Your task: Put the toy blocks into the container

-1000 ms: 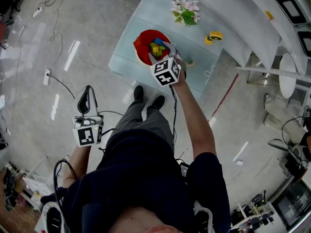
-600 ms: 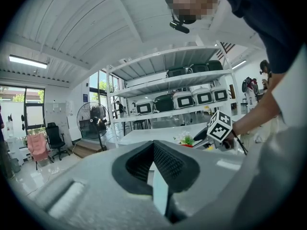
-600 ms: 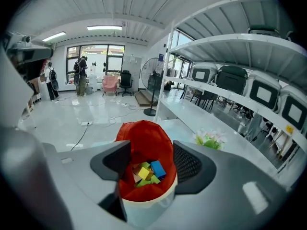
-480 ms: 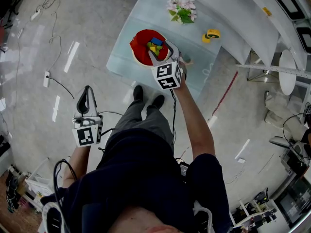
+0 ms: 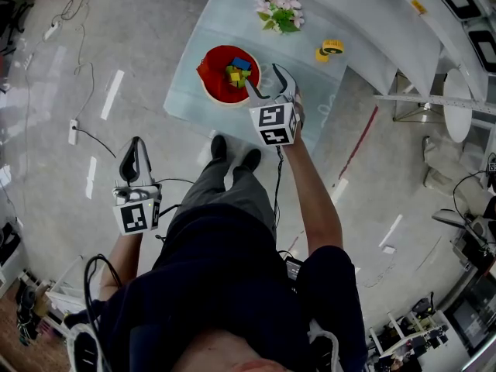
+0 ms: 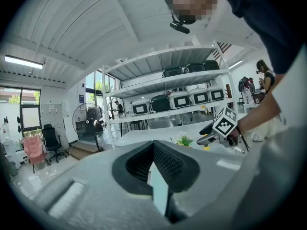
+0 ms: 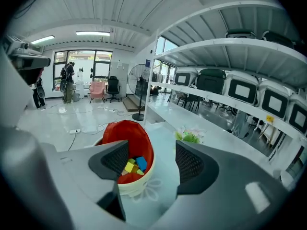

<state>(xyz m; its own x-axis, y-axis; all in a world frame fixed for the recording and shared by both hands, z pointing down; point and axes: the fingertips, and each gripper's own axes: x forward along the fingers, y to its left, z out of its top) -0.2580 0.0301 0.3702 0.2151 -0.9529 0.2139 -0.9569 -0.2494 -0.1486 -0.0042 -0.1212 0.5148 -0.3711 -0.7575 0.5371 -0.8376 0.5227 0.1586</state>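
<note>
A red-lined pale bucket, the container (image 5: 221, 80), stands on a glass-topped low table (image 5: 194, 91) and holds several coloured toy blocks (image 5: 236, 73). In the right gripper view the container (image 7: 125, 140) sits behind the left jaw, and the blocks (image 7: 134, 165) show inside it. My right gripper (image 5: 273, 81) hovers just right of the container's rim. Its jaws have just been opening and stand open with nothing between them (image 7: 153, 163). My left gripper (image 5: 134, 149) hangs low at the left over the floor, far from the table, with its tips together and nothing held.
A bunch of artificial flowers (image 5: 277, 14) and a yellow roll (image 5: 329, 50) lie on the table's far side. A white counter (image 5: 403, 37) runs behind it. The person's feet (image 5: 232, 152) stand at the near edge. Cables and a power strip (image 5: 74, 126) cross the floor at left.
The right gripper has drawn off the container's rim towards the right and risen a little, with its jaws spread wider. The left gripper has stayed put.
</note>
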